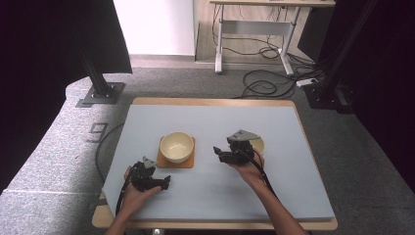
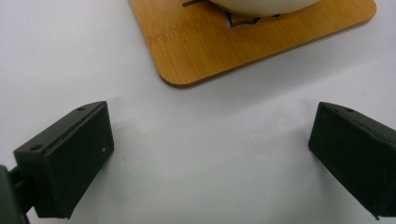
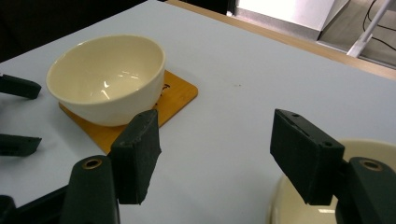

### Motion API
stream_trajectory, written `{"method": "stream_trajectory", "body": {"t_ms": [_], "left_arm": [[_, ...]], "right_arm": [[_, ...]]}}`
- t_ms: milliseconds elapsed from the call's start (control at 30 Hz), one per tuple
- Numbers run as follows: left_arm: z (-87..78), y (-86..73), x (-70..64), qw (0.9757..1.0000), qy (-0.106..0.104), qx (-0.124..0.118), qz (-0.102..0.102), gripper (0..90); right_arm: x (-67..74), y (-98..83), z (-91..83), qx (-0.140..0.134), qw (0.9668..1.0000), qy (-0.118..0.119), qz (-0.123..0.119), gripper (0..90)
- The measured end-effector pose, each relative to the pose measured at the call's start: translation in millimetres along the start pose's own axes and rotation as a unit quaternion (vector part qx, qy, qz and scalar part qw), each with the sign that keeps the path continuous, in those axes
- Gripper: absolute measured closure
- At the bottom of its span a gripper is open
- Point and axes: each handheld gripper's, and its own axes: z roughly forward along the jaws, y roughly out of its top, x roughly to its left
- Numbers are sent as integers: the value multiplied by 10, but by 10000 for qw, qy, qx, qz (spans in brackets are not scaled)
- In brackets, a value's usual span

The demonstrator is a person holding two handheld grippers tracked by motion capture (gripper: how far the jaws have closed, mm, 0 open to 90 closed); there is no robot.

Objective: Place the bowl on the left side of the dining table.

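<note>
In the high view, a cream bowl point(image 1: 176, 146) stands on a square wooden coaster point(image 1: 188, 161) a little left of the middle of the frame, on the pale grey top of the bench point(image 1: 210, 191). A second cream bowl point(image 1: 258, 145) sits right of centre, mostly hidden behind the right tongs point(image 1: 218, 154), whose hand point(image 1: 249, 171) comes up from the lower edge of the frame. The left tongs point(image 1: 166, 183) lie in the lower left part of the frame, just below the coaster, held low over the bench by the left hand point(image 1: 134, 193).

In the left gripper view, the two black jaws stand wide apart at the lower left and lower right corners with bare bench surface between them; the coaster's rounded corner lies at the top centre, apart from both jaws.

In the right gripper view, the jaws are spread with nothing between them. The bowl on its coaster sits in the upper left, beyond the left-hand jaw, while the rim of the second bowl shows at the lower right, behind and under the right-hand jaw. Whether that jaw touches the rim cannot be told.
</note>
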Motion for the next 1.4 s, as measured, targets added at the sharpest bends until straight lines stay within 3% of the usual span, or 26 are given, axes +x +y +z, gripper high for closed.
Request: {"method": "stream_trajectory", "body": {"t_ms": [333, 667, 800, 1100, 1400], "left_arm": [[0, -3, -5, 10000, 14, -10, -11, 2], [0, -2, -3, 10000, 10, -5, -14, 2], [0, -2, -3, 10000, 10, -5, -14, 2], [0, -3, -4, 10000, 10, -10, -18, 2], [1, -3, -4, 10000, 9, -9, -19, 2]], "right_arm": [[-90, -175, -282, -62, 9999, -129, 25, 326], [-253, -470, -519, 38, 9995, -289, 107, 323], [-301, -545, -616, -75, 9995, -292, 76, 325], [-313, -621, -801, -275, 9992, -300, 25, 322], [-369, -791, -905, -136, 9991, -409, -10, 316]]}}
